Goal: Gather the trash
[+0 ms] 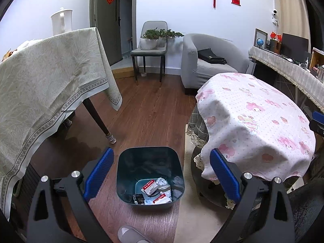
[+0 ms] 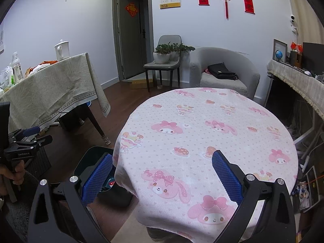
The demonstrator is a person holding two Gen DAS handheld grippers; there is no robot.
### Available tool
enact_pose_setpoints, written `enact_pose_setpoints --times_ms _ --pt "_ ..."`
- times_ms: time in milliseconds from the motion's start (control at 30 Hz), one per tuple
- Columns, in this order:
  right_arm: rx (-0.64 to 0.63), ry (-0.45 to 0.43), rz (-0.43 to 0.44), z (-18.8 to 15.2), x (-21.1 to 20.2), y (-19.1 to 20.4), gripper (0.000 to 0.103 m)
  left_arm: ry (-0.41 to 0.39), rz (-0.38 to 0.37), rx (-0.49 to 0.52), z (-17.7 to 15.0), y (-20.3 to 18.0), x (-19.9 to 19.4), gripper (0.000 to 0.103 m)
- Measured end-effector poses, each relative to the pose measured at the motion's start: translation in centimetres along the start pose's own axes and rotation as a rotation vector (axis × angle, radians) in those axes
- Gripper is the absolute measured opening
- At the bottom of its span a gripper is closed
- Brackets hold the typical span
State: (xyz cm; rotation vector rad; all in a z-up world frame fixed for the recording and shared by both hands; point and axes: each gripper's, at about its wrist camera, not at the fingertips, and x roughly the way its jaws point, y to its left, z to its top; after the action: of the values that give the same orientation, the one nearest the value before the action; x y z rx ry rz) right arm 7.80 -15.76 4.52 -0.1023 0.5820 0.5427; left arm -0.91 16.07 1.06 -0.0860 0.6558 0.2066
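A dark teal trash bin (image 1: pixel 150 162) stands on the wood floor beside the round table. Inside it lie crumpled white paper and red-and-white packets (image 1: pixel 156 190). My left gripper (image 1: pixel 160 172) hangs open and empty above the bin. My right gripper (image 2: pixel 162 174) is open and empty above the round table with the pink cartoon cloth (image 2: pixel 212 133). The bin's rim (image 2: pixel 95 151) shows partly behind the right gripper's left finger. The left gripper (image 2: pixel 26 139), held in a hand, shows at the left edge of the right wrist view.
A table with a beige cloth (image 1: pixel 50 77) stands at the left, with a white kettle (image 1: pixel 61 21) on it. A chair with potted plants (image 1: pixel 150 40), a grey armchair with a black bag (image 1: pixel 210 60) and a cluttered desk (image 1: pixel 287 60) line the back. A slipper (image 1: pixel 129 233) is at the bottom.
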Motion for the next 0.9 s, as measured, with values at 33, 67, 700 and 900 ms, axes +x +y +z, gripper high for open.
enact_pose_setpoints --times_ms 33,67,700,900 --pt "-0.001 0.000 0.000 0.01 -0.01 0.02 0.099 0.000 -0.001 0.001 0.00 0.00 0.00 0.097" --pt "0.000 0.000 -0.001 -0.01 0.00 0.03 0.099 0.000 -0.001 0.001 -0.01 -0.02 0.00 0.097" --pt "0.001 -0.001 -0.001 0.00 -0.05 -0.10 0.099 0.001 0.003 0.007 -0.07 -0.29 -0.01 0.097" --pt "0.000 -0.001 -0.001 -0.01 -0.11 -0.13 0.100 0.001 0.001 0.007 -0.07 -0.24 -0.01 0.097"
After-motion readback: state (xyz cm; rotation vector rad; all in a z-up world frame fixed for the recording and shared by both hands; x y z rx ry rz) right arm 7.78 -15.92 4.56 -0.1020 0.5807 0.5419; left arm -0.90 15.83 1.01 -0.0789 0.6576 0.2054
